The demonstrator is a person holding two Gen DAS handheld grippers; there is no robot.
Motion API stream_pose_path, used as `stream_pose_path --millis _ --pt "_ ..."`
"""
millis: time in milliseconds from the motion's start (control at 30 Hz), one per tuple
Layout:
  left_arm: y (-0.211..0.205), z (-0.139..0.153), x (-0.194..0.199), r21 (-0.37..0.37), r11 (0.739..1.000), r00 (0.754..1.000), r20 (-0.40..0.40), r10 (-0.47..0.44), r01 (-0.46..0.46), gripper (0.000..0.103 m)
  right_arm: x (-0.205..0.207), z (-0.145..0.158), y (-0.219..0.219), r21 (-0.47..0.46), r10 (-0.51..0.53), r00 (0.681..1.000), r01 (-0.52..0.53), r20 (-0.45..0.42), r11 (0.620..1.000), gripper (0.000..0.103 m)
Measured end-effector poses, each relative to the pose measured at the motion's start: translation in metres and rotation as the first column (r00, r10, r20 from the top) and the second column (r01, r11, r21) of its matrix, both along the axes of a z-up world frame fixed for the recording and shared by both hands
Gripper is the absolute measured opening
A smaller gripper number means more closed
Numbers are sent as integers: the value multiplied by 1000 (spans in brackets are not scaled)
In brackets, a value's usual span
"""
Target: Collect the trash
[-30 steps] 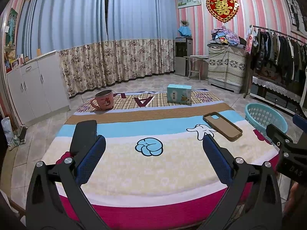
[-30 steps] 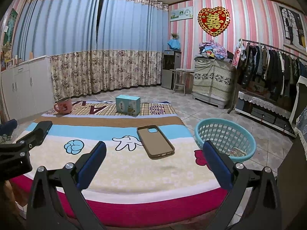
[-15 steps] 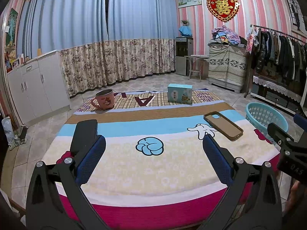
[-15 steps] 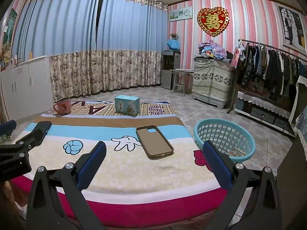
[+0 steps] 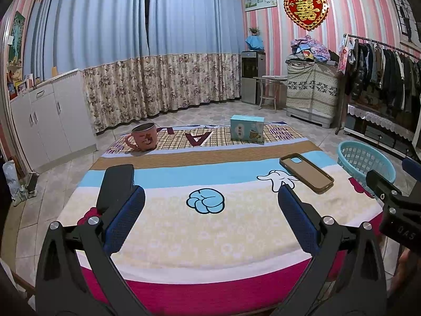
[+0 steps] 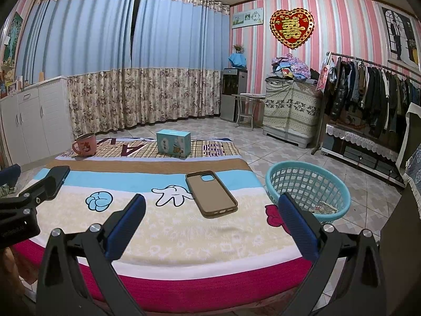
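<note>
A teal mesh basket (image 6: 307, 184) stands on the floor off the table's right edge, with a scrap of wrapper (image 6: 325, 208) inside. On the cartoon-print cloth lie a brown phone case (image 6: 210, 193), a light blue carton (image 6: 173, 143) and a pink mug (image 6: 85, 144). My left gripper (image 5: 210, 197) hovers open over the near left of the table, nothing between its fingers. A flat black object (image 5: 115, 184) shows just beyond its left finger; what it is I cannot tell. My right gripper (image 6: 211, 202) is open and empty, near the front edge, facing the phone case.
The table (image 5: 210, 287) has a magenta front border. White cabinets (image 5: 44, 115) line the left wall, curtains (image 5: 158, 65) hang behind. A clothes rack (image 6: 368, 94) and a covered chest (image 6: 289, 110) stand at the right. Tiled floor surrounds the basket (image 5: 365, 162).
</note>
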State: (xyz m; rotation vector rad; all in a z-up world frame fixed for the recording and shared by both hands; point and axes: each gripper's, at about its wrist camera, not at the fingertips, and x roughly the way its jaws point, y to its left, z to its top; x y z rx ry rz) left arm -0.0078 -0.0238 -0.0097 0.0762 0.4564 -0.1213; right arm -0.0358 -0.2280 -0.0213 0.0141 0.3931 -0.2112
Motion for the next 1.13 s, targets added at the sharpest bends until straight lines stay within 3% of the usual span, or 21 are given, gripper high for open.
stream_pose_path --millis 1133 --pt "-2 1 0 -1 1000 1000 2 3 -3 98 3 -4 3 -12 0 1000 0 2 1000 98"
